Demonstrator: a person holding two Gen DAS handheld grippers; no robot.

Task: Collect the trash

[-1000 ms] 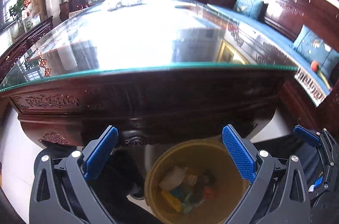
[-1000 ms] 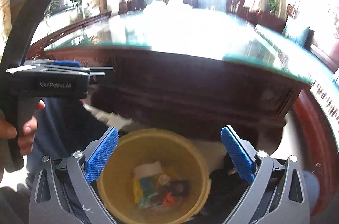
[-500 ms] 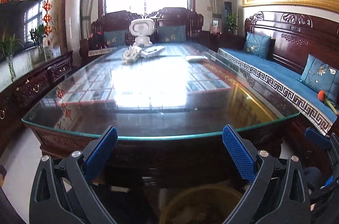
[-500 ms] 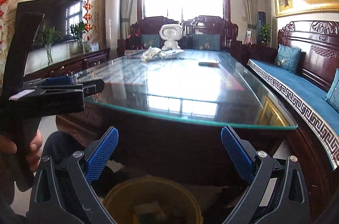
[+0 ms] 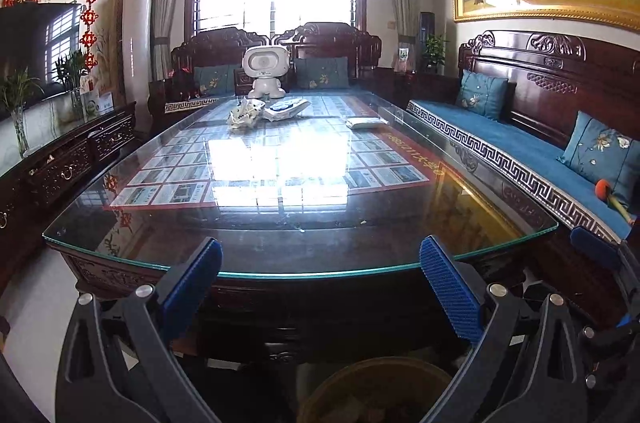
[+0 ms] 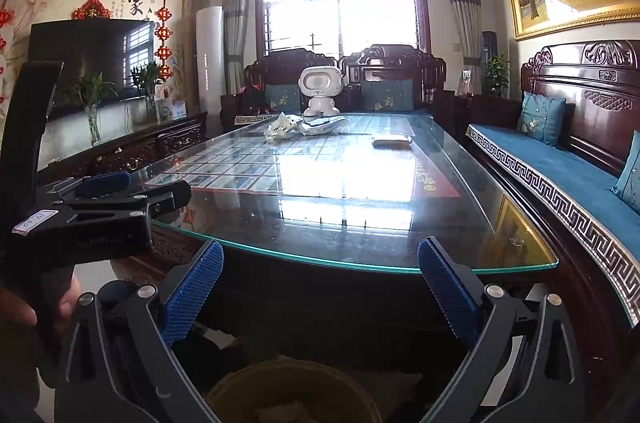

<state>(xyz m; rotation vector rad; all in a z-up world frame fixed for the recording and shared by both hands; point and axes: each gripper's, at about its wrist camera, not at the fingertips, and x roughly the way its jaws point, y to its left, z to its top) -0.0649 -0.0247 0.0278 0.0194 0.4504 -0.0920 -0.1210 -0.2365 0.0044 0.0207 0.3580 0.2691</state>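
- The left tool [image 5: 320,287] is empty, its blue pads spread wide apart; it points down the length of the table [image 5: 304,247] from the near end.
- The right tool [image 6: 320,289] is likewise splayed apart and holds nothing, aimed along the same line.
- The yellow bin [image 6: 288,395] stands on the floor below both tools, at the table's near end; only its rim shows, and what is inside cannot be made out.
- What looks like the trash lies at the table's far end: a crumpled white wrapper [image 5: 245,113] just in front of the white robot figure [image 5: 266,71], with a flat white packet [image 5: 287,109] just beside it on the right.
- A third flat white item [image 5: 366,122] sits apart from those, toward the table's right edge; its long axis runs across the table.
- Judgement: the whole table length lies between the tools and the trash, so the person must go along the table first.
- In the right wrist view the crumpled wrapper lies left of centre and the flat item right of centre, so the left tool looks better placed for the wrapper, the right for the flat item.
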